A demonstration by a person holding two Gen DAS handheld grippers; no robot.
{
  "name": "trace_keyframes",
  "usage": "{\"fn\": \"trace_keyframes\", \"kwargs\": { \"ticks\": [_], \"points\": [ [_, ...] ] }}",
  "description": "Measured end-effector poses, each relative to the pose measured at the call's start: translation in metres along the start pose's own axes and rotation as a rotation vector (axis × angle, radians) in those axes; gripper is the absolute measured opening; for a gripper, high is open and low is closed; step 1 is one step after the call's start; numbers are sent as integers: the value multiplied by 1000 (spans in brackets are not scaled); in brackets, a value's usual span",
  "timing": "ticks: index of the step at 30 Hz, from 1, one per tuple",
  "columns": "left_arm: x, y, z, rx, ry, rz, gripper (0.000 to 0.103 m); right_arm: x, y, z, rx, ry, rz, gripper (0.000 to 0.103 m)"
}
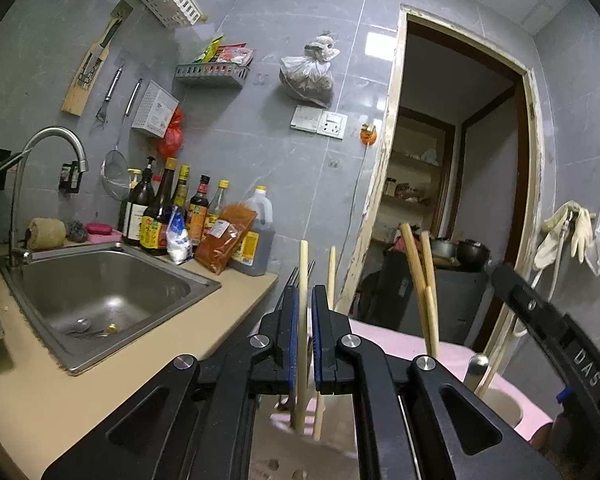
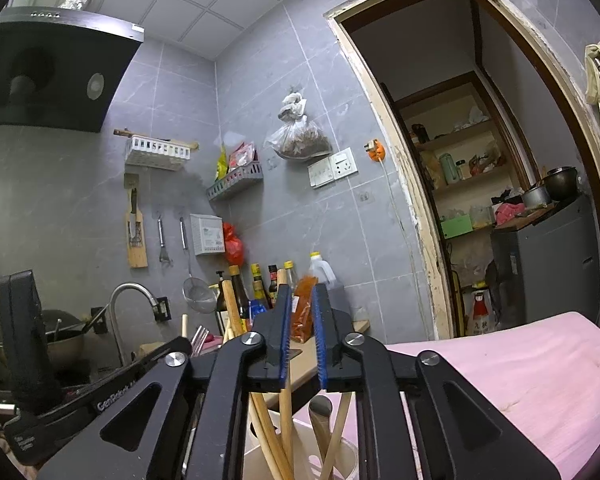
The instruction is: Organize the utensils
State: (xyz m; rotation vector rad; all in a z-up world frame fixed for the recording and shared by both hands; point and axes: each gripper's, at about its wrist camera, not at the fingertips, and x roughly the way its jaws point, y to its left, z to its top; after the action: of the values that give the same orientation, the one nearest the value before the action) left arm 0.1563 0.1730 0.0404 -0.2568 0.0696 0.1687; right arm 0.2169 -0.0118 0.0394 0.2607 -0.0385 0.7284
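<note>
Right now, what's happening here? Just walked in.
A person is sorting utensils with a handheld tool in each hand, beside the kitchen sink. The left tongs are nearly closed around a wooden chopstick standing upright, though I can't tell if they grip it. The right tongs are open above a utensil holder of chopsticks, holding nothing. A spoon lies in the sink.

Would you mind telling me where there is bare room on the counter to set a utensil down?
The beige counter is bare between the sink and the left gripper. The pink board right of the right gripper is bare too. It is crowded behind the sink, where the sauce bottles stand.
</note>
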Motion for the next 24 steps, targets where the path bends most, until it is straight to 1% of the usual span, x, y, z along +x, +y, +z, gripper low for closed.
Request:
{"fn": "trace_keyframes", "kwargs": {
  "ticks": [1,3,5,6,7,10,11,13,14,15,17,19,22,23,24],
  "points": [
    [-1,0,-1,2,4,6,7,0,0,0,3,-2,-2,21],
    [-2,-2,-1,10,-1,10,10,-1,0,1,4,-3,-4,22],
    [-3,-3,-2,15,-9,16,19,-1,0,1,5,-2,-9,22],
    [-4,-3,-2,12,-10,15,28,-1,0,1,5,-1,-10,22],
    [-4,-2,-2,8,-11,8,34,-2,0,2,5,-2,-15,22],
    [-8,-2,0,5,-16,6,36,-4,1,3,8,-1,-33,24],
    [-8,-2,1,7,-13,10,36,-5,1,3,9,2,-41,26],
    [-8,-2,3,9,4,13,39,-5,0,4,15,19,-53,33],
    [-9,-2,4,12,13,14,41,-7,1,4,13,29,-56,39],
    [-10,-2,4,16,19,17,44,-9,1,4,2,37,-65,43],
    [-15,-1,5,24,27,24,48,-15,2,5,-17,47,-70,44],
    [-18,0,6,25,49,23,52,-21,2,7,-26,53,-84,48],
    [-21,0,7,33,104,1,57,-30,-1,11,-23,61,-108,51],
    [-22,-1,6,42,118,0,57,-32,-2,12,-24,62,-113,54],
    [-25,-3,6,55,131,0,59,-35,-2,14,-24,63,-119,58]
  ]
}}
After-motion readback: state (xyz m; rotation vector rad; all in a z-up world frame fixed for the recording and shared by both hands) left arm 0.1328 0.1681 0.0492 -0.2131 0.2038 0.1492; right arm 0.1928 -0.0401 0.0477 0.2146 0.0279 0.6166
